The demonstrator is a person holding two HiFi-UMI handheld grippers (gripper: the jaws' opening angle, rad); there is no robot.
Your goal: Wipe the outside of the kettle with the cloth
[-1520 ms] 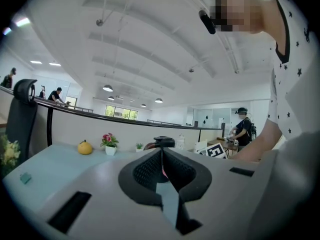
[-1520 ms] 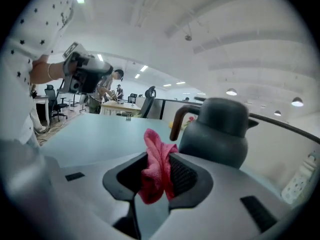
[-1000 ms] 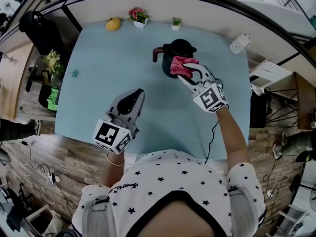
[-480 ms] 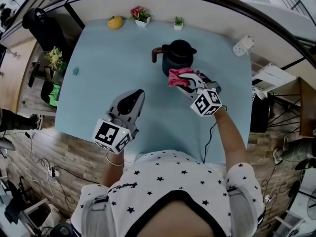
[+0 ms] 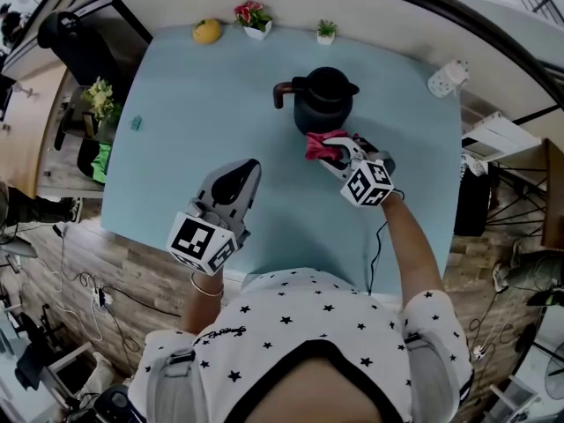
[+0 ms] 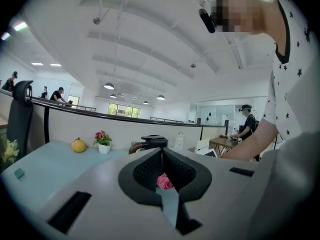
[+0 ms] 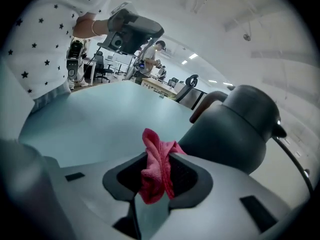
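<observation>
Person: white short-sleeved shirt (image 5: pixel 308 315) printed with small black stars, with a black band (image 5: pixel 308 352) round the neckline. Thin bracelet (image 5: pixel 204 287) on the left wrist.

Left gripper (image 5: pixel 246 168) and right gripper (image 5: pixel 333 151): light grey moulded shells with black ribbed pads (image 6: pixel 145 171) inside the jaws. Each carries a marker cube (image 5: pixel 201 241) of black-and-white squares at the rear. A thin black cable (image 5: pixel 377 236) trails from the right gripper.

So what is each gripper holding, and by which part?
The right gripper pinches the pink cloth by a bunched fold; the left gripper holds nothing.
</observation>
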